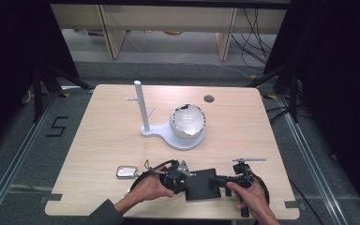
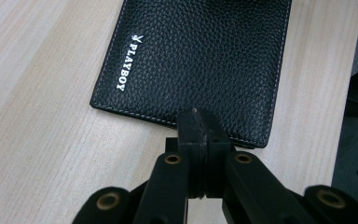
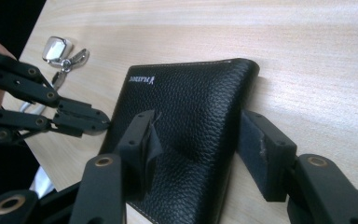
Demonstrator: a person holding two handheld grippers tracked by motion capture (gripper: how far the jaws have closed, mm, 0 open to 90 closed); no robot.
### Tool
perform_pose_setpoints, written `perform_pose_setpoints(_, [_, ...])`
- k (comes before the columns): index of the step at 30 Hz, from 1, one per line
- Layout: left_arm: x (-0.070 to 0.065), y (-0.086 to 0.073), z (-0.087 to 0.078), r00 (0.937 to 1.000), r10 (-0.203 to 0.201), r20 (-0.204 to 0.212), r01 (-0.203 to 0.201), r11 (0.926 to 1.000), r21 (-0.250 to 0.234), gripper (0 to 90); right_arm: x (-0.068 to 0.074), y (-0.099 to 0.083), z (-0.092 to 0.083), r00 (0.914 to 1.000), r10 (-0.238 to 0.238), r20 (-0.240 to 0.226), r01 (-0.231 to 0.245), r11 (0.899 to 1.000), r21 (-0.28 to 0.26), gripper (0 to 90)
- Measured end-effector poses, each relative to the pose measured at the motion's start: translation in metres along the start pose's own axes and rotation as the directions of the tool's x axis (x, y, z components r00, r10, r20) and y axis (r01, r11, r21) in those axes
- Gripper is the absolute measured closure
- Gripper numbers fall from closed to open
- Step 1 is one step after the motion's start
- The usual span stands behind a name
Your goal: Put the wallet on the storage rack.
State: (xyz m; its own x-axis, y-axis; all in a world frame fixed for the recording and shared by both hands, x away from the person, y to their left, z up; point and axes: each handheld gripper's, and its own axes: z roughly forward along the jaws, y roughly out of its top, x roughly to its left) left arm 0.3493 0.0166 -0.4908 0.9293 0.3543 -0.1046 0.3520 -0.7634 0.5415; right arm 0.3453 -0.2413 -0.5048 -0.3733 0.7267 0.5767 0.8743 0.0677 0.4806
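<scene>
In the left gripper view, the jaws of the left gripper [image 2: 199, 122] are seen pressed together with nothing between them, their tips just over the near edge of a black leather wallet [image 2: 191, 60]. In the right gripper view, the jaws of the right gripper [image 3: 200, 140] are seen spread on either side of one end of the wallet [image 3: 186, 107]. One jaw lies on top of the leather and the other is beside the folded edge. It cannot be told if the wallet is being pinched.

White letters are stamped on the wallet. In the left gripper view they can be read as "PLAYBOY", with a small rabbit head above the word. In the right gripper view the same letters are seen upside down and are too small to read.

A small shiny key fob [image 3: 56, 46] on a ring is shown on the counter [image 3: 261, 42] past the wallet.

From the high view, the wallet [image 1: 201, 183] is seen lying flat at the near edge of the counter, between the two hands. Farther back, a white stand [image 1: 143, 110] with a shiny round bowl [image 1: 187, 120] on its base is seen near the middle.
</scene>
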Motion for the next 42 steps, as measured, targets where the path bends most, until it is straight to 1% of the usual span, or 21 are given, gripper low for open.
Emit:
perform_pose_setpoints(10, [-0.001, -0.004, 0.0, 0.9999, -0.011, -0.009, 0.01, 0.9997, -0.022, 89.0, 0.003, 0.003, -0.004, 0.996, 0.081, -0.037, -0.081, 0.997, 0.002, 52.3])
perform_pose_setpoints(11, [0.0, -0.004, 0.0, 1.0, -0.003, -0.009, 0.003, 0.9999, -0.014, 89.0, 0.002, 0.003, -0.004, 0.9961, 0.079, -0.039, -0.079, 0.997, 0.006, 53.5])
perform_pose_setpoints(13, [-0.002, -0.004, 0.0, 0.9999, -0.012, -0.01, 0.012, 0.9997, -0.021, 89.1, 0.003, 0.002, -0.003, 0.9982, 0.059, 0.001, -0.059, 0.998, 0.007, 54.0])
perform_pose_setpoints(14, [-0.002, -0.004, 0.001, 0.9999, -0.012, -0.011, 0.012, 0.9997, -0.021, 89.2, 0.001, 0.002, -0.001, 0.999, 0.045, -0.007, -0.044, 0.999, 0.009, 54.0])
perform_pose_setpoints(17, [-0.003, -0.004, 0.001, 0.9998, -0.012, -0.016, 0.011, 0.9997, -0.02, 89.3, 0.002, 0.001, -0.002, 0.9983, 0.058, 0.006, -0.058, 0.998, 0.022, 55.2])
perform_pose_setpoints(18, [-0.003, -0.004, 0.0, 0.9998, 0.0, -0.019, 0.0, 0.9999, -0.01, 89.3, 0.002, 0.001, -0.001, 0.9987, 0.036, 0.037, -0.037, 0.999, 0.016, 55.1])
perform_pose_setpoints(20, [-0.003, -0.005, 0.001, 0.9998, -0.006, -0.017, 0.006, 0.9999, -0.014, 89.4, 0.005, 0.001, 0.0, 0.9969, 0.061, 0.048, -0.063, 0.998, 0.031, 55.6])
perform_pose_setpoints(23, [-0.003, -0.007, 0.0, 0.9998, -0.006, -0.019, 0.006, 0.9999, -0.012, 89.4, 0.001, 0.002, 0.001, 0.9983, 0.038, 0.044, -0.039, 0.999, 0.019, 54.8])
perform_pose_setpoints(24, [-0.003, -0.007, 0.0, 0.9998, -0.005, -0.02, 0.005, 0.9999, -0.012, 89.4, 0.002, 0.001, 0.001, 0.9965, 0.082, 0.017, -0.082, 0.996, 0.026, 53.4])
perform_pose_setpoints(25, [-0.003, -0.007, 0.001, 0.9998, -0.006, -0.02, 0.006, 0.9999, -0.014, 89.4, 0.002, 0.001, 0.002, 0.9955, 0.094, 0.007, -0.094, 0.995, 0.022, 53.3])
perform_pose_setpoints(26, [-0.003, -0.007, 0.001, 0.9997, -0.004, -0.022, 0.004, 0.9999, -0.014, 89.4, 0.002, 0.002, 0.003, 0.9956, 0.09, 0.027, -0.09, 0.996, 0.011, 52.9])
perform_pose_setpoints(28, [-0.003, -0.007, 0.0, 0.9997, -0.003, -0.023, 0.003, 0.9999, -0.014, 89.4, -0.001, 0.003, 0.006, 0.9961, 0.087, 0.014, -0.087, 0.996, 0.011, 53.0])
perform_pose_setpoints(29, [-0.003, -0.008, 0.0, 0.9998, -0.003, -0.022, 0.003, 0.9999, -0.015, 89.4, 0.002, 0.003, 0.004, 0.991, 0.134, 0.001, -0.134, 0.991, 0.015, 53.2])
perform_pose_setpoints(32, [-0.003, -0.008, 0.0, 0.9998, -0.004, -0.021, 0.004, 0.9999, -0.012, 89.4, -0.001, 0.005, 0.0, 0.9817, 0.177, -0.07, -0.178, 0.984, -0.01, 58.0])
perform_pose_setpoints(33, [-0.003, -0.008, 0.0, 0.9998, -0.004, -0.021, 0.003, 0.9999, -0.013, 89.4, 0.002, 0.006, -0.004, 0.9662, 0.239, -0.097, -0.239, 0.971, 0.01, 58.5])
perform_pose_setpoints(35, [-0.003, -0.008, 0.001, 0.9997, -0.002, -0.026, 0.002, 0.9999, -0.013, 89.4, -0.002, 0.006, -0.006, 0.9788, 0.182, -0.094, -0.185, 0.983, -0.02, 60.4])
perform_pose_setpoints(37, [-0.004, -0.007, 0.0, 0.9996, -0.002, -0.028, 0.001, 0.9999, -0.012, 89.4, -0.004, 0.007, -0.005, 0.9807, 0.157, -0.117, -0.161, 0.987, -0.028, 60.9])
perform_pose_setpoints(39, [-0.004, -0.007, 0.0, 0.9996, -0.002, -0.029, 0.002, 0.9999, -0.013, 89.4, -0.002, 0.008, -0.005, 0.9813, 0.157, -0.111, -0.161, 0.987, -0.026, 61.5])
perform_pose_setpoints(40, [-0.004, -0.008, 0.0, 0.9995, -0.002, -0.03, 0.001, 0.9999, -0.013, 89.4, -0.001, 0.009, -0.006, 0.9852, 0.15, -0.083, -0.152, 0.988, -0.024, 61.8])
perform_pose_setpoints(41, [-0.004, -0.008, 0.0, 0.9995, -0.001, -0.032, 0.001, 0.9999, -0.013, 89.3, 0.002, 0.009, -0.007, 0.9827, 0.165, -0.085, -0.167, 0.986, -0.016, 61.8])
perform_pose_setpoints(42, [-0.005, -0.008, 0.0, 0.9994, -0.001, -0.036, 0.0, 0.9999, -0.014, 89.3, 0.008, 0.01, -0.01, 0.9627, 0.251, -0.101, -0.25, 0.968, 0.026, 62.1])
